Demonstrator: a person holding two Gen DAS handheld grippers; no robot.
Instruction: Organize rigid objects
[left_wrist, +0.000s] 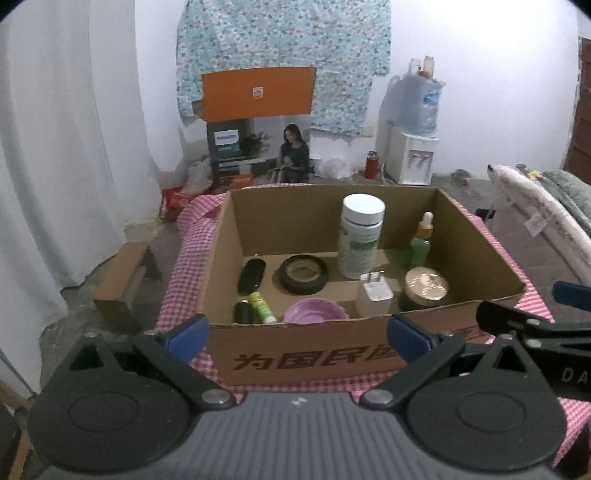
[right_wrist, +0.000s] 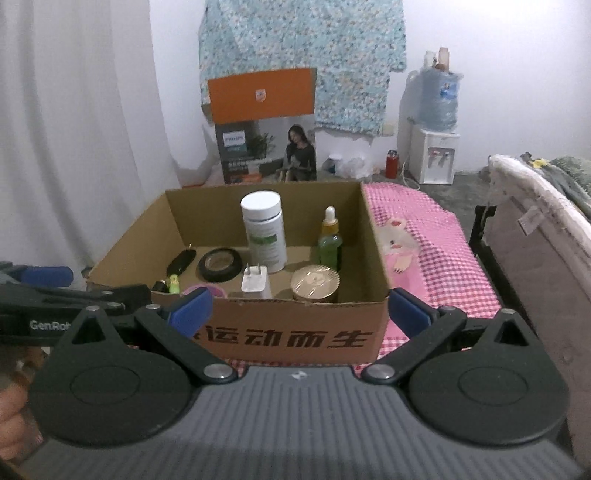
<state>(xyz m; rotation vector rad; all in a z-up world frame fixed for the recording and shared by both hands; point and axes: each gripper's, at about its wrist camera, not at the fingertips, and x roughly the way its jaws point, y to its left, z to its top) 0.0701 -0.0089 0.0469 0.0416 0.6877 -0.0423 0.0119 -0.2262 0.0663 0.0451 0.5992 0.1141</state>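
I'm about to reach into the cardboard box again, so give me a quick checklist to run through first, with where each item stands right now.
1. Left gripper open and holding nothing: ok.
2. Right gripper open and holding nothing: ok.
3. Both grippers outside the cardboard box, in front of its near wall: ok.
4. Tall things upright: white bottle and dropper bottle both stand: ok.
5. Way in from above: box top open, no flap over it: ok.
6. Near-wall things fully seen: pink bowl and green tube are partly hidden by the wall: cannot tell.
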